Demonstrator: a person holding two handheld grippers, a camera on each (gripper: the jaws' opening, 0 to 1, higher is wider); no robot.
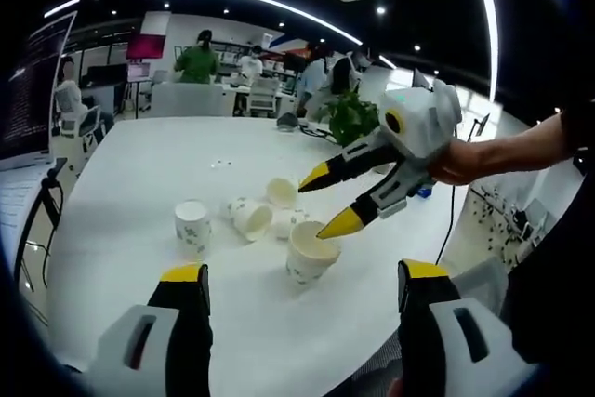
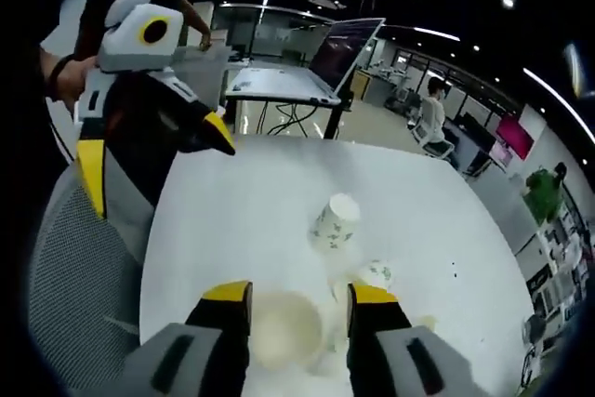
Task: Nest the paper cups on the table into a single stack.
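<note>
Several white paper cups with a green print lie in a loose group on the white table (image 1: 139, 174). One cup (image 1: 192, 225) stands upside down, and three cups (image 1: 253, 218) lie on their sides. The nearest cup (image 1: 310, 256) stands upright, mouth up. My right gripper (image 1: 327, 204) hangs open just above this upright cup, its lower yellow tip at the rim. From its own view the cup's mouth (image 2: 284, 327) sits between the jaws of the right gripper (image 2: 299, 293). My left gripper (image 1: 303, 271) is open and holds nothing, hanging at the table's near edge (image 2: 156, 153).
A green plant (image 1: 353, 118) and cables sit at the table's far end, with people at desks behind. A grey mesh chair (image 2: 65, 267) stands beside the near edge. A laptop (image 2: 344, 53) rests on a neighbouring desk. An upside-down cup (image 2: 337, 222) stands further out.
</note>
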